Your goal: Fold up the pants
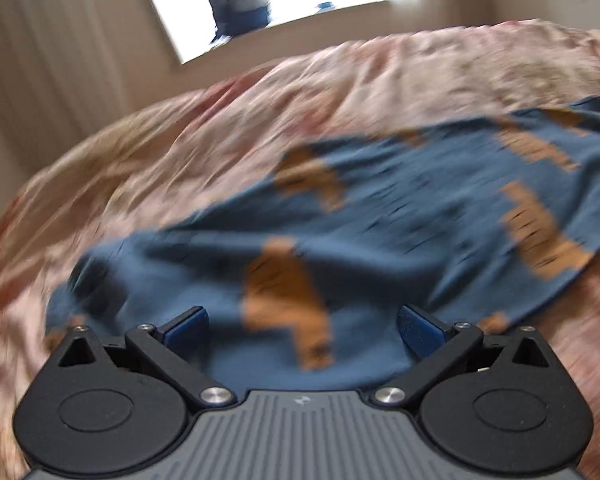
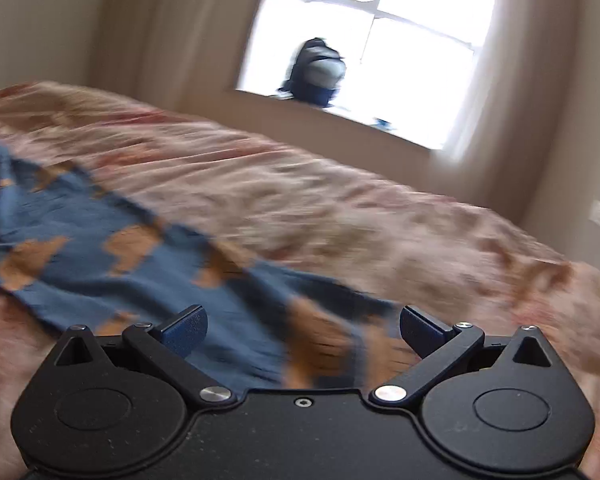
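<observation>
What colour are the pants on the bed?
The pants are blue with orange patches, clearest in the left wrist view.

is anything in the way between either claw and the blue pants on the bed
Nothing visible is. The blue pants lie spread on the floral bedspread, directly ahead of the open left claw and the open right claw, with only fabric in front of each. Both views are motion-blurred.

We count one pair of pants, one bedspread, one window, one backpack, and two grippers.
</observation>
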Demonstrator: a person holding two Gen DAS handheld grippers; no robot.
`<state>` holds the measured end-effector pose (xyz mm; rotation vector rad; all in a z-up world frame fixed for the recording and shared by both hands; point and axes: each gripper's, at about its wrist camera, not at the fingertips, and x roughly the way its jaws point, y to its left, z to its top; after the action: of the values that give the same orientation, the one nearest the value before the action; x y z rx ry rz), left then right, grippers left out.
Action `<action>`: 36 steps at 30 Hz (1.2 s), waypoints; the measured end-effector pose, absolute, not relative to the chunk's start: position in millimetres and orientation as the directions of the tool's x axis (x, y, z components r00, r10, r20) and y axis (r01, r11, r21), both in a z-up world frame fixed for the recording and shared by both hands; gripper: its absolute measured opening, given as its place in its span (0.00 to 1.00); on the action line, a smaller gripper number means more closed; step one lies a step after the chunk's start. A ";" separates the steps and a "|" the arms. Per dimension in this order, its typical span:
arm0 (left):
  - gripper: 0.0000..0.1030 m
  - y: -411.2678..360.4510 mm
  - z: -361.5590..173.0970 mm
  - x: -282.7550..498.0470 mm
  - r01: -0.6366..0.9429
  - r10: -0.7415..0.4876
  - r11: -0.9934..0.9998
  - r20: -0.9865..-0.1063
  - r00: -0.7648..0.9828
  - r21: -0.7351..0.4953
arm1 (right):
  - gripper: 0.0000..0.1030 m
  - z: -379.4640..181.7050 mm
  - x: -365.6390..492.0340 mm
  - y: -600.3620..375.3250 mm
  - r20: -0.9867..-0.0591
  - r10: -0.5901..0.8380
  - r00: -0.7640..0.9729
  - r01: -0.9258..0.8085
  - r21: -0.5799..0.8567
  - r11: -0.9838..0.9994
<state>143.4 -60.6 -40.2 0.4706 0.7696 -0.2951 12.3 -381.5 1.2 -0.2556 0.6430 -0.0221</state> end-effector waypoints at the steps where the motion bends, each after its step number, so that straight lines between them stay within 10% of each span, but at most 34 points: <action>1: 1.00 -48.3 -38.8 145.0 0.420 -0.098 0.868 -0.736 0.669 0.266 | 0.99 -6.6 18.0 -374.3 -0.624 -0.101 0.775 -0.077 -0.253 0.964; 8: 1.00 41.3 -10.1 141.5 0.324 -0.052 0.916 -0.732 0.680 0.236 | 0.99 8.6 10.4 -410.0 -0.700 -0.181 0.691 0.081 -0.174 0.981; 14: 1.00 76.5 4.4 160.9 -0.053 0.260 0.950 -0.683 0.682 0.309 | 0.99 44.9 49.6 -345.8 -0.675 0.001 0.738 -0.151 -0.164 0.975; 23: 1.00 129.6 -17.7 143.2 -0.336 0.041 0.888 -0.673 0.738 -0.314 | 0.99 102.5 190.3 -212.2 -0.849 0.175 0.499 -0.587 -0.182 0.788; 36: 1.00 117.8 -42.7 173.5 -0.248 0.104 0.959 -0.639 0.762 -0.139 | 0.99 4.4 217.2 -222.0 -0.857 0.041 0.514 -0.448 -0.227 0.865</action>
<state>173.5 117.8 -42.7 -0.2211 0.6788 0.1932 217.2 -222.0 4.4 -0.4558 0.9950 0.3065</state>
